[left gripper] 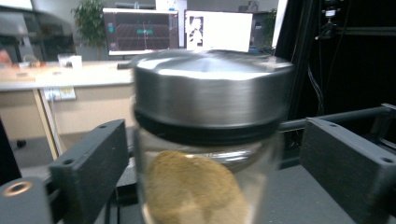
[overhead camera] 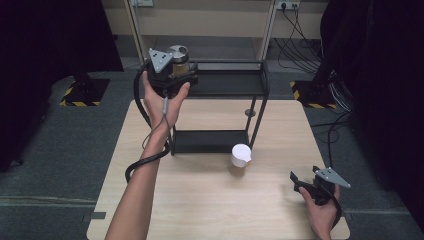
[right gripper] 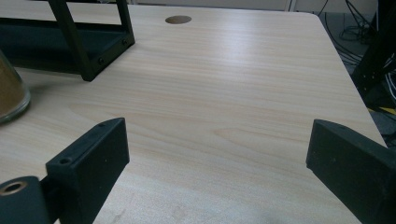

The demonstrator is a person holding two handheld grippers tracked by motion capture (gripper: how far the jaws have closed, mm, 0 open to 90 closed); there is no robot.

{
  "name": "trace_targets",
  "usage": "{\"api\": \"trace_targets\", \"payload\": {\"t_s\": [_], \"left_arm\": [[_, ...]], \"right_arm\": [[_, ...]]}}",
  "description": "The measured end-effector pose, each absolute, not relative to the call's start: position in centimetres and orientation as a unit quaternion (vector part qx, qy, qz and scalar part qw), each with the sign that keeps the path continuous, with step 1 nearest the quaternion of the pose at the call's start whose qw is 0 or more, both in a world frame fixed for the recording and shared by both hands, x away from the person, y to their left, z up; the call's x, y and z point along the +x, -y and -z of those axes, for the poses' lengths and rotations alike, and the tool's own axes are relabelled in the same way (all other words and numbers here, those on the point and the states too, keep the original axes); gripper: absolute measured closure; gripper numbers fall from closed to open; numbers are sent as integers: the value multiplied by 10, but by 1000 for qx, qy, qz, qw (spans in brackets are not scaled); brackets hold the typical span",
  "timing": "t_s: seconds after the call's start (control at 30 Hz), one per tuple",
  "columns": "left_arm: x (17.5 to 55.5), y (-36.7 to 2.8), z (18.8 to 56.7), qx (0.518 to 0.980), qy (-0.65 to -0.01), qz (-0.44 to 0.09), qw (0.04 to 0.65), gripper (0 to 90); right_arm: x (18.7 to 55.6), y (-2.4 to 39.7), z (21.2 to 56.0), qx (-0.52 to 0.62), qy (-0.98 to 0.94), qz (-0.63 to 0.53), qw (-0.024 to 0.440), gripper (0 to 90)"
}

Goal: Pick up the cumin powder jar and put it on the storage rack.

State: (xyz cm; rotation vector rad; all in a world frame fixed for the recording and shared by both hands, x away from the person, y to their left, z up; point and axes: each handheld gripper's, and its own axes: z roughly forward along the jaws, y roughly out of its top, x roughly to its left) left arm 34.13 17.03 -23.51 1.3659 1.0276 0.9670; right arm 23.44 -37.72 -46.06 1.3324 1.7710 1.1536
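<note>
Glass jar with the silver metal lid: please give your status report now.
Left gripper open, jaws either side of glass jar with silver metal lid on black shelf rack's top. Right gripper open, empty, over wooden table. White-lidded jar well apart.

A clear glass jar [left gripper: 205, 154] with a broad brushed-metal lid [left gripper: 212, 88] and a dark ring under the lid's rim stands upright at the left end of the black rack's top shelf [overhead camera: 230, 80]. Brownish-yellow powder fills its lower part, leaving a clear band of glass below the lid. In the high view the jar [overhead camera: 179, 59] shows its round silver top.
</note>
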Motion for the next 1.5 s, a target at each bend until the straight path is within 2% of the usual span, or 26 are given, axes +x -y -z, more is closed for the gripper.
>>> {"api": "trace_targets", "payload": {"t_s": [0.13,0.53,1.5], "left_arm": [[332,-170,238,565,-425,-423,567,5],[302,-176,251,554,-398,-471,559,3],[285,-181,265,558,-380,-475,564,3]], "right_arm": [[234,376,461,505,-673,-438,317,60],[234,375,460,506,-673,-435,317,61],[235,375,460,505,-675,-434,318,61]]}}
